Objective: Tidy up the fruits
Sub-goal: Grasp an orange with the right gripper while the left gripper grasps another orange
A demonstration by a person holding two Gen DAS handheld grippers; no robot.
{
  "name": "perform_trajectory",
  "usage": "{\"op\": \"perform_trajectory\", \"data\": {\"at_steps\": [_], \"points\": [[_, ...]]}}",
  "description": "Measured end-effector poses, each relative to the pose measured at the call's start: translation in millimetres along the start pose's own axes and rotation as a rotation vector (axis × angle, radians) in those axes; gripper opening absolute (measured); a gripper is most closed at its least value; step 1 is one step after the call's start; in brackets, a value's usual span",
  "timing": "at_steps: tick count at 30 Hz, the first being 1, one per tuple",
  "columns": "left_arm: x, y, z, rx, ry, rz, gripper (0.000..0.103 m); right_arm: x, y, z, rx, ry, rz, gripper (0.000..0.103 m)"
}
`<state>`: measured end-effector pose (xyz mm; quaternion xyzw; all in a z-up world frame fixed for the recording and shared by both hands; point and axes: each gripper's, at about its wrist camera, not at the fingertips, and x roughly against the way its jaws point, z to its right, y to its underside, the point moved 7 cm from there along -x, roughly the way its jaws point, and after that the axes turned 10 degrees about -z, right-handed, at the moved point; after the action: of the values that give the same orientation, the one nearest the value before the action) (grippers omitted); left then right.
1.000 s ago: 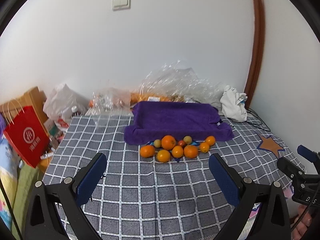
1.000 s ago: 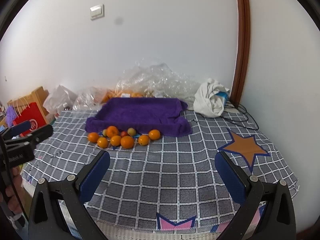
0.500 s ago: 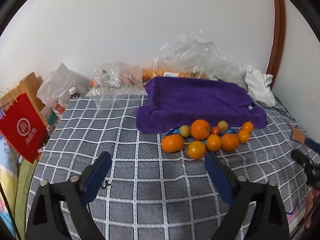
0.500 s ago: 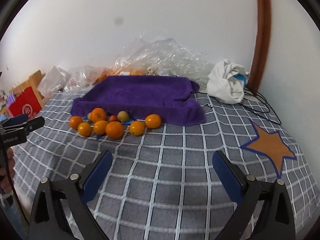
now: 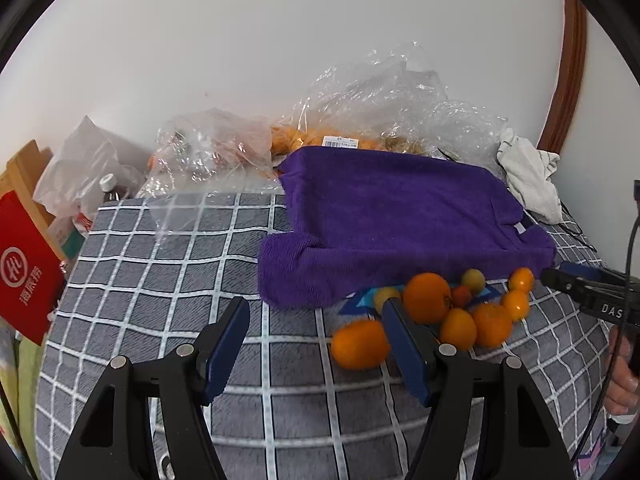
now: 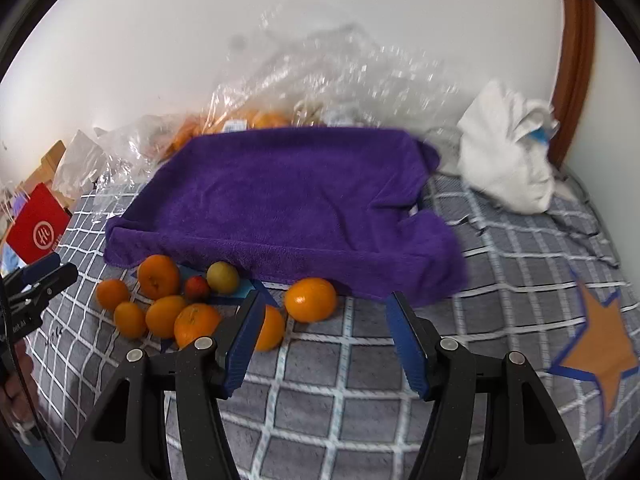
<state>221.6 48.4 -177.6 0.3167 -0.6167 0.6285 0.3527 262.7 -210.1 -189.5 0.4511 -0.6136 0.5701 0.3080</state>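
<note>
Left gripper [image 5: 316, 322]: jaws part-open and just closing, nothing between the pads, which stand over the grey checked cover [image 5: 168, 280]. Its right-hand finger [image 5: 404, 344] overlaps the cluster of fruits [image 5: 452, 312], hiding part of a yellowish one. Right gripper [image 6: 326, 322]: jaws likewise part-open and just closing, empty; its left-hand finger [image 6: 244, 336] hides part of 1 orange [image 6: 272, 328], and another orange [image 6: 311, 299] lies just beyond the gap. The fruits rest on the cover, touching or just beside the near edge of the purple towel [image 5: 400, 216], none on it. A blue-edged orange star [image 6: 600, 344] marks the cover at right. Beyond the towel lie crumpled clear plastic bags [image 5: 384, 96] with a white barcode label [image 5: 340, 142], its print too small to read. A red paper bag [image 5: 24, 280] at left carries a white circular logo and 3 Chinese characters, possibly 海底捞. A white cloth bundle [image 6: 508, 152] sits at the far right beside a brown wooden frame [image 6: 576, 60].
</note>
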Motion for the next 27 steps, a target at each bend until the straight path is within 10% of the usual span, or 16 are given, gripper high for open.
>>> {"op": "perform_trajectory", "data": {"at_steps": [10, 13, 27], "points": [[-26, 12, -11, 0.064, 0.168, -0.048, 0.066, -44, -4, 5, -0.049, -0.045, -0.053, 0.052], [-30, 15, -6, 0.061, 0.204, -0.078, 0.061, -47, -3, 2, -0.036, -0.046, -0.067, 0.034], [-38, 27, 17, 0.034, 0.278, -0.131, 0.037, -38, 9, 30, -0.058, -0.003, -0.037, 0.034]]}}
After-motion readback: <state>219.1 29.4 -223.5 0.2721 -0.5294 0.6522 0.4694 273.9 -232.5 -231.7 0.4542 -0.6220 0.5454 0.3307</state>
